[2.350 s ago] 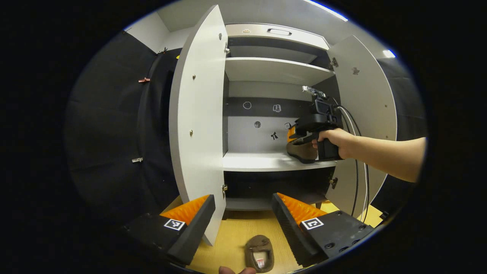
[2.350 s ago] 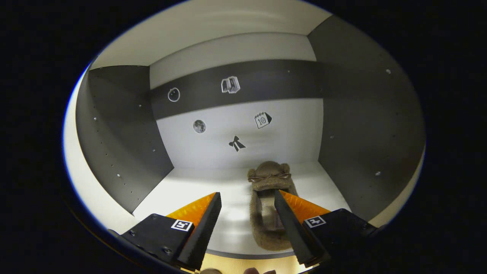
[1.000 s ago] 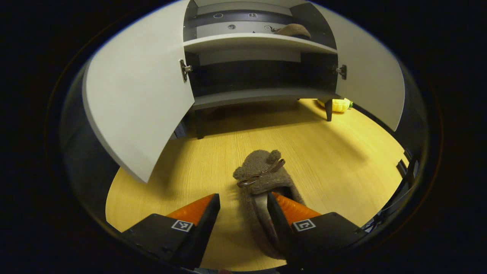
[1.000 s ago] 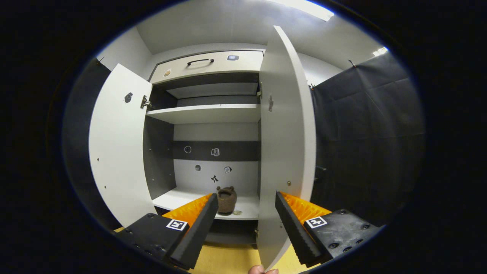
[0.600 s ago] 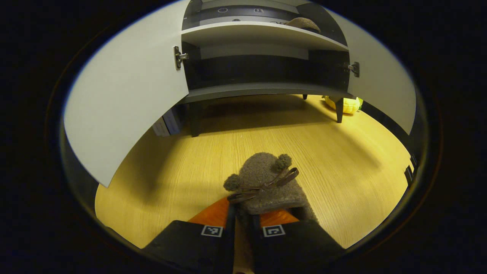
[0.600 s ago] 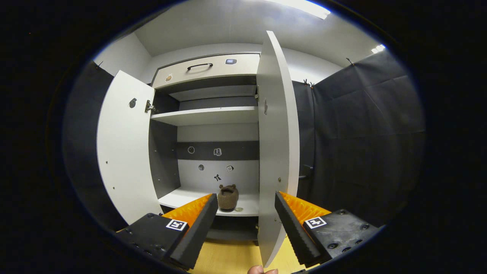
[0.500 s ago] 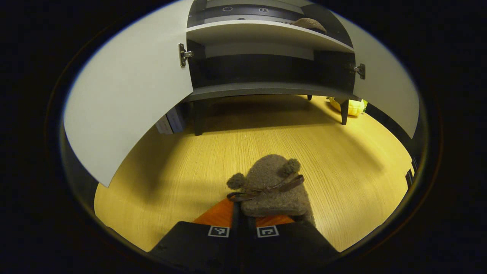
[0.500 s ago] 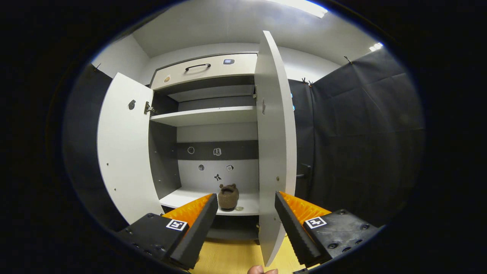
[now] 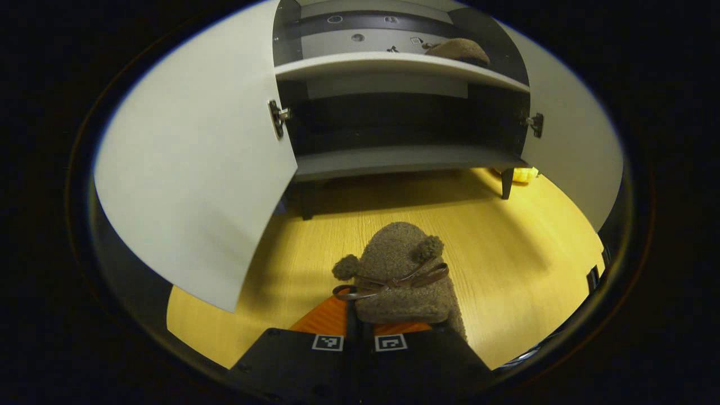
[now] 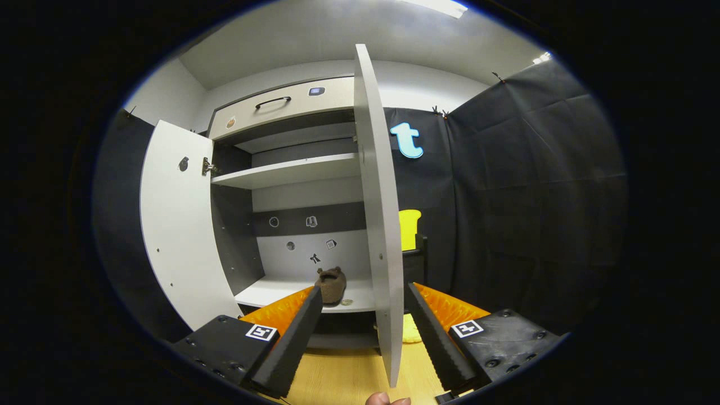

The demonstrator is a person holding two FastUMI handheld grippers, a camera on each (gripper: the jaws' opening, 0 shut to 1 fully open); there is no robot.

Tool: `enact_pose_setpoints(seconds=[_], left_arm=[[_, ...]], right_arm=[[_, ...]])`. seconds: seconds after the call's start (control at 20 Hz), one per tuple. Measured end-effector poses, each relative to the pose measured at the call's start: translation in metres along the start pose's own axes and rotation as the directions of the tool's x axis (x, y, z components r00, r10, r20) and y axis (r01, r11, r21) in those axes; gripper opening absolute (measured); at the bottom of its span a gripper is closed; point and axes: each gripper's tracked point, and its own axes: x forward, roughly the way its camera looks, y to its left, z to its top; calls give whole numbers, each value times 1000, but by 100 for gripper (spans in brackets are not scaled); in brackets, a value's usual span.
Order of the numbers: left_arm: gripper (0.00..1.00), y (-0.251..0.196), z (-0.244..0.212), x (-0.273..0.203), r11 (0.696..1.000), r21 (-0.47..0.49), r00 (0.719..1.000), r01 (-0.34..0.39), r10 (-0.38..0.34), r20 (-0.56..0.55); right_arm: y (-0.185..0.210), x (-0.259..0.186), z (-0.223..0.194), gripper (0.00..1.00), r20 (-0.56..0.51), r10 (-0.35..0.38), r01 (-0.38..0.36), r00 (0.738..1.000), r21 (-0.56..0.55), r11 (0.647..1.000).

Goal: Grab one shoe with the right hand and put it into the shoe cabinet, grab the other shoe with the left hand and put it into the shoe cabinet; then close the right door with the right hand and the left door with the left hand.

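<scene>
In the left gripper view my left gripper [image 9: 358,332] is shut on the heel end of a brown fuzzy shoe [image 9: 399,275] with two pom-poms and a bow, held above the wooden floor [image 9: 506,236]. The other brown shoe [image 9: 457,49] [image 10: 331,284] rests on the cabinet's middle shelf [image 9: 394,61] [image 10: 270,293], towards its right side. In the right gripper view my right gripper [image 10: 363,320] is open and holds nothing, back from the cabinet. The right door [image 10: 380,225] stands edge-on between its fingers, farther off. The left door [image 10: 177,225] [image 9: 197,169] is swung wide open.
A drawer with a dark handle [image 10: 271,102] tops the cabinet, above an upper shelf [image 10: 287,170]. A lower shelf [image 9: 405,158] sits near the floor, on short legs [image 9: 505,183]. A yellow object [image 9: 523,175] lies on the floor behind the right door [image 9: 568,140].
My left gripper closed on the floor shoe and has lifted it slightly. My right gripper has drawn back from the shelf and swung right, so the right door now appears edge-on.
</scene>
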Motion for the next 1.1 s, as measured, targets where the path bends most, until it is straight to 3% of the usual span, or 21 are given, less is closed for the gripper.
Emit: enact_pose_setpoints(seconds=[0.3, 0.6, 0.8, 1.1], left_arm=[[6, -9, 106, -66, 989, -143, 997, 42, -31, 75], [6, -8, 231, -100, 981, -180, 981, 67, -32, 191], [6, 2, 311, -87, 976, -208, 969, 66, -13, 247], [6, 15, 401, -25, 980, -198, 962, 13, 42, 271]], right_arm=[[-23, -4, -1, 96, 1, -13, 13, 1000, -34, 999], [-43, -6, -2, 96, 2, -35, 35, 999, -31, 999], [-58, -10, -3, 96, -3, -49, 48, 999, -41, 998], [-81, -11, 7, 96, 23, -86, 87, 996, -48, 995]])
